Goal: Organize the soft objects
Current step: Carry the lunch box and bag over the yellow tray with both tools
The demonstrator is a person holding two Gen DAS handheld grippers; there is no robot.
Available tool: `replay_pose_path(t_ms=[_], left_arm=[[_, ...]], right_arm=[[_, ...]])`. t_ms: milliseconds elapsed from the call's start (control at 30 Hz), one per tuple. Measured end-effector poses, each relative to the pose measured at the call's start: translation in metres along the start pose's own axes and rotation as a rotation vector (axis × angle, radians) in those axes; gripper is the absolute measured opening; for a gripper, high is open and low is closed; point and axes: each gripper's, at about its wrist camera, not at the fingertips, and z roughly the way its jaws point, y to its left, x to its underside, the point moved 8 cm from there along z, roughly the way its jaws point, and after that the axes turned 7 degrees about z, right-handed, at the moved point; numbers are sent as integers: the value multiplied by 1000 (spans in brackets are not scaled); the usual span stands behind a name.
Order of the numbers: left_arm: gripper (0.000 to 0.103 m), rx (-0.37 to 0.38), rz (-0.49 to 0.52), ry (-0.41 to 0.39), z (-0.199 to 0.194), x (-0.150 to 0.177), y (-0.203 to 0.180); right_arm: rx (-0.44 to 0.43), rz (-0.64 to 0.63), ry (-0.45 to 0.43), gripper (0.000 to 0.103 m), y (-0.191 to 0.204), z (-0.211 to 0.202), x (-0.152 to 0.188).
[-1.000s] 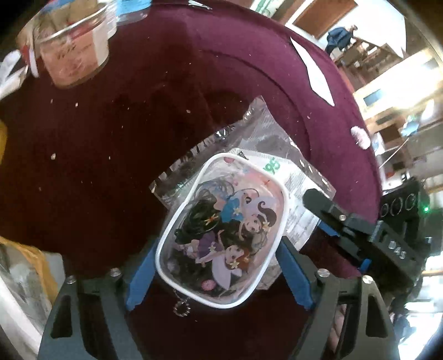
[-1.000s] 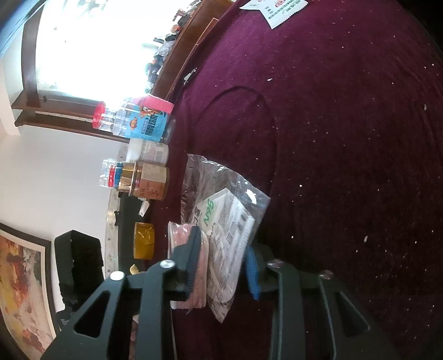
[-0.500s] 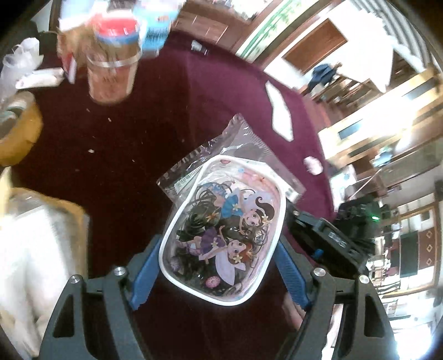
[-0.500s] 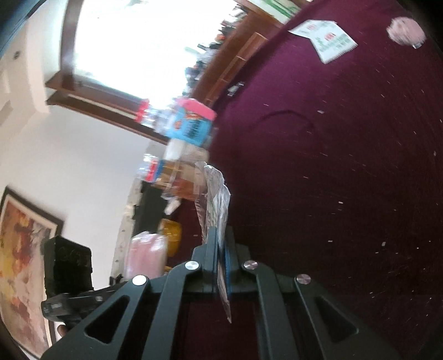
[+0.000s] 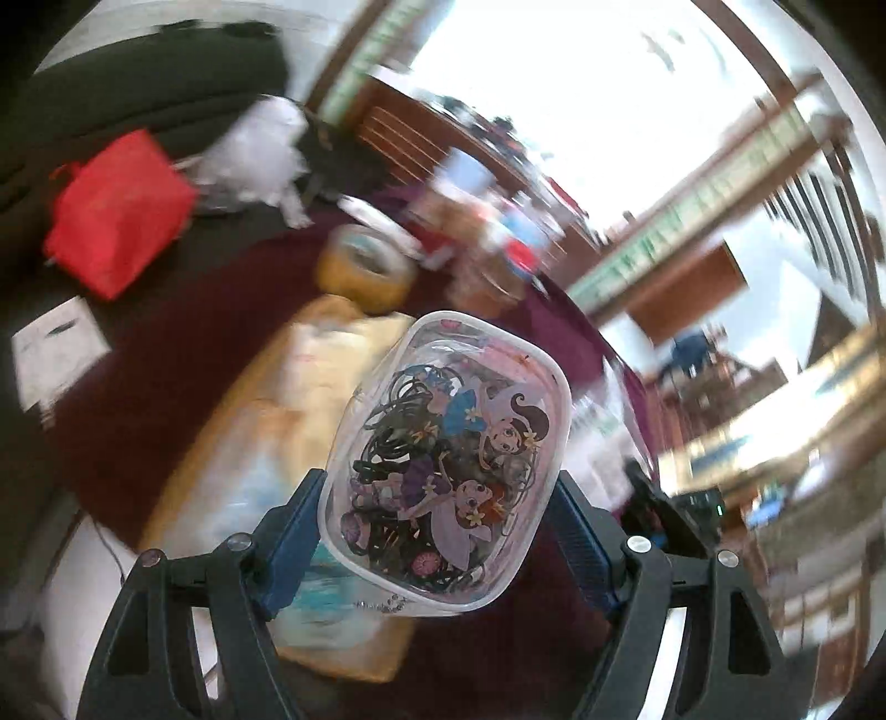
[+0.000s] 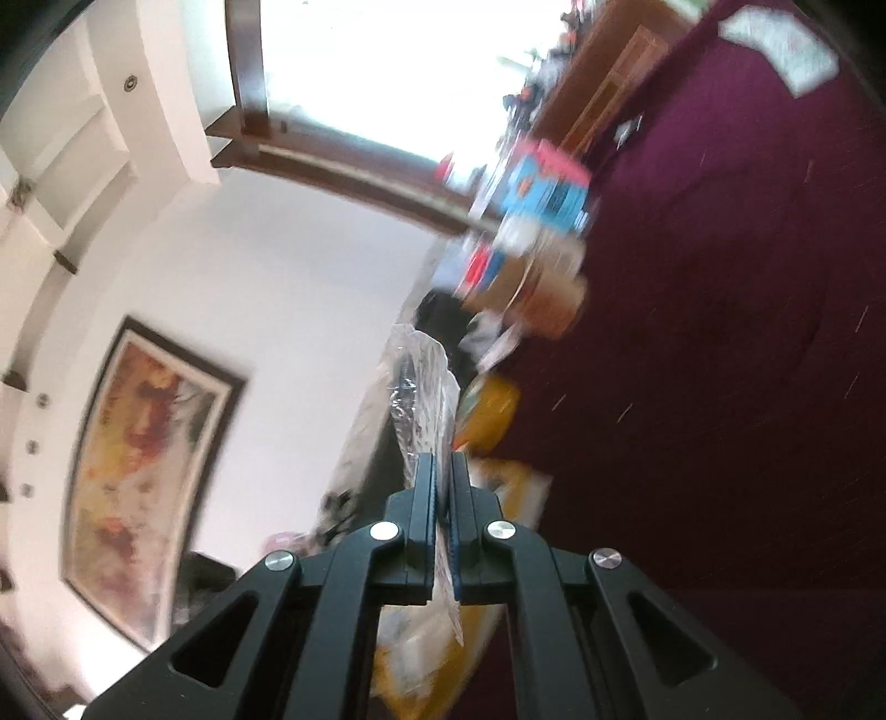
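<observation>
You can see a red bag [image 5: 119, 213] near the far left edge of the dark red table [image 6: 747, 360]. A roll of tape [image 5: 365, 266] sits past it, with blurry jars [image 6: 545, 293] just beside it. A white paper [image 6: 786, 47] lies far off. A painting [image 6: 144, 476] hangs on the wall.

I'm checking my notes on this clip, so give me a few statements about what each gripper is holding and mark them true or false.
1. The left gripper holds a clear cartoon-print pouch. True.
2. The right gripper stands wide open. False: it is shut on a thin plastic packet.
3. The tablecloth is maroon. True.
4. The pouch is empty. False: dark hair ties fill it.
</observation>
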Motion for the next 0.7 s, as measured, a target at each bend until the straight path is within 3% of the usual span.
replay_pose_path(t_ms=[67,200,333,433,567,700], left_arm=[[82,-25,-19,-29,-9,0,22],[82,-7,-60,-39,-12,0,46],[82,30,-76,-35,-8,1,49],[82,53,-78,-33,-4,1,52],[82,76,-64,-3,12,3,53],[82,61,-30,45,39,5,49]], right_arm=[[-42,20,41,4,12,14,20],[-12,-1,146,4,40,59,61],[86,-47,297,4,63,120,104],[149,-71,359,4,61,154,126],[161,-15,422,4,48,180,140],[254,-53,384,7,35,189,140]])
